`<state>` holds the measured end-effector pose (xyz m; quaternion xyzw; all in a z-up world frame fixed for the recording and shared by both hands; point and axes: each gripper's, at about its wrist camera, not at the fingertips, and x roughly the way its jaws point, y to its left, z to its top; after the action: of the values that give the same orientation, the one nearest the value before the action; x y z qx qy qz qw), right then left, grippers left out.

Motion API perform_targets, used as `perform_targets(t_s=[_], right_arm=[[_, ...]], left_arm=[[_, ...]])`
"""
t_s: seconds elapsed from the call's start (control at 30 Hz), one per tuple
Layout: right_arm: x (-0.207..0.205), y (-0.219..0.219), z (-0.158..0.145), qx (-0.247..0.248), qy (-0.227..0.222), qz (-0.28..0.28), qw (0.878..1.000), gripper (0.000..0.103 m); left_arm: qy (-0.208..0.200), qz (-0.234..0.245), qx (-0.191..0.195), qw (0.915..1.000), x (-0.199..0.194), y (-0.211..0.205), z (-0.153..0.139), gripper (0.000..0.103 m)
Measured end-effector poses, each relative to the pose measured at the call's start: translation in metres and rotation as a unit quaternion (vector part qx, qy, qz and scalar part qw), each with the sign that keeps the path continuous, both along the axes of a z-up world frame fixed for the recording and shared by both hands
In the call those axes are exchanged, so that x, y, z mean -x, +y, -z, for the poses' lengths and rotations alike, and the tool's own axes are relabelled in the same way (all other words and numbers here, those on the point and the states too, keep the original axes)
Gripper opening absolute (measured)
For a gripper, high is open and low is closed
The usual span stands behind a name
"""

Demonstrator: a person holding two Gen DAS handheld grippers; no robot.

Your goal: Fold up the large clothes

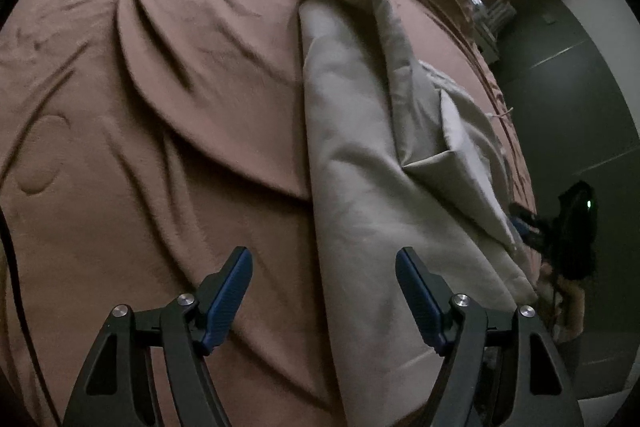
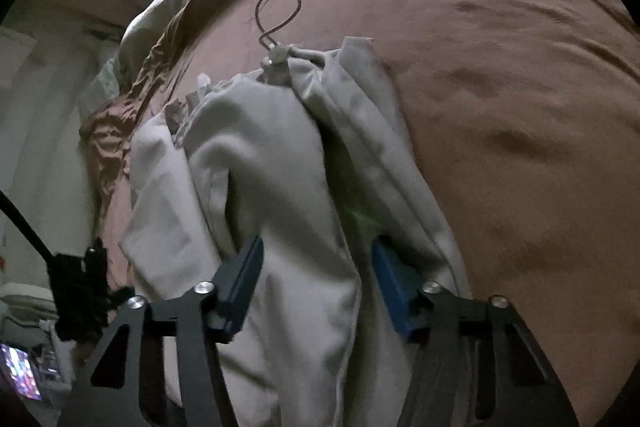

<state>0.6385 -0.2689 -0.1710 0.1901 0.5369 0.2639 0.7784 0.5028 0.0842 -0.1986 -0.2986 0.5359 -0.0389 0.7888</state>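
The beige garment (image 1: 360, 147) is lying bunched lengthwise on the brown bedspread (image 1: 140, 87), near the bed's edge. The left gripper (image 1: 324, 291) is hovering above it with jaws spread wide, gripping nothing. The right gripper (image 2: 316, 279) is straddling a thick gathered fold of the same garment (image 2: 280, 187) — fabric is sitting between its blue pads (image 2: 390, 287), but whether they are pressing on it I cannot tell. The risks I am judging: a loose pinch is letting layers slip out on lifting, or the jaws are catching several layers at once, so the fold comes out crooked. The dark cord loop (image 2: 280, 11) near the waistband could snag too.
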Motion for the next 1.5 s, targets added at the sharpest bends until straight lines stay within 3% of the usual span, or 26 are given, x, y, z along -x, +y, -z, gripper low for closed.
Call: perform_targets(t_s=[0.07,0.17,0.23,0.33,0.43,0.5,0.67,0.77,0.9,1.07,1.2,1.27,1.3,1.33,1.37,1.5], right_arm=[[-0.013,0.006,0.003,-0.018,0.011,-0.013,1.0,0.049],[-0.027,0.015,0.004,-0.012,0.009,-0.028,1.0,0.035],[-0.033,0.02,0.003,-0.003,0.001,-0.028,1.0,0.013],[-0.026,0.027,-0.007,0.036,-0.035,-0.026,0.998,0.002],[0.0,0.037,-0.031,0.069,-0.094,-0.027,0.993,0.0],[0.017,0.039,-0.046,0.09,-0.13,-0.026,0.987,0.0],[0.043,0.024,-0.057,0.124,-0.158,0.003,0.98,0.0],[0.045,0.008,-0.047,0.131,-0.144,0.033,0.98,0.0],[0.039,-0.006,-0.016,0.108,-0.085,0.043,0.99,0.001],[0.048,-0.008,-0.023,0.105,-0.08,0.054,0.99,0.003],[0.06,-0.011,-0.046,0.13,-0.112,0.062,0.983,0.007],[0.066,-0.007,-0.057,0.137,-0.126,0.056,0.981,0.018],[0.074,-0.003,-0.06,0.138,-0.131,0.051,0.98,0.044],[0.08,0.004,-0.063,0.137,-0.138,0.043,0.98,0.077],[0.087,0.011,-0.067,0.137,-0.151,0.033,0.978,0.084],[0.109,0.034,-0.075,0.147,-0.183,-0.02,0.972,0.085]], left_arm=[[0.004,0.003,0.007,1.0,-0.006,-0.002,0.007,0.075],[0.004,0.007,0.014,0.9999,-0.014,-0.004,0.014,0.075],[0.001,0.011,0.017,0.9998,-0.019,-0.006,0.016,0.075],[0.0,0.012,0.025,0.9996,-0.025,-0.009,0.017,0.065],[-0.005,0.015,0.035,0.9992,-0.027,-0.017,0.013,0.055],[-0.01,0.022,0.013,0.9996,-0.028,-0.026,0.007,0.053],[-0.029,0.043,-0.01,0.9986,-0.029,-0.045,-0.012,0.049],[-0.041,0.063,-0.004,0.9972,-0.03,-0.059,-0.019,0.049],[-0.031,0.074,-0.02,0.9966,-0.035,-0.073,-0.016,0.049],[-0.023,0.069,-0.016,0.9972,-0.039,-0.073,-0.009,0.05],[-0.02,0.067,-0.012,0.9975,-0.041,-0.074,-0.011,0.05],[-0.021,0.067,-0.011,0.9975,-0.039,-0.074,-0.01,0.05],[-0.02,0.065,-0.009,0.9976,-0.039,-0.074,-0.01,0.05],[-0.021,0.064,-0.008,0.9977,-0.036,-0.074,-0.009,0.05],[-0.021,0.063,-0.006,0.9978,-0.035,-0.073,-0.008,0.05],[-0.02,0.061,-0.003,0.9979,-0.029,-0.071,-0.008,0.05]])
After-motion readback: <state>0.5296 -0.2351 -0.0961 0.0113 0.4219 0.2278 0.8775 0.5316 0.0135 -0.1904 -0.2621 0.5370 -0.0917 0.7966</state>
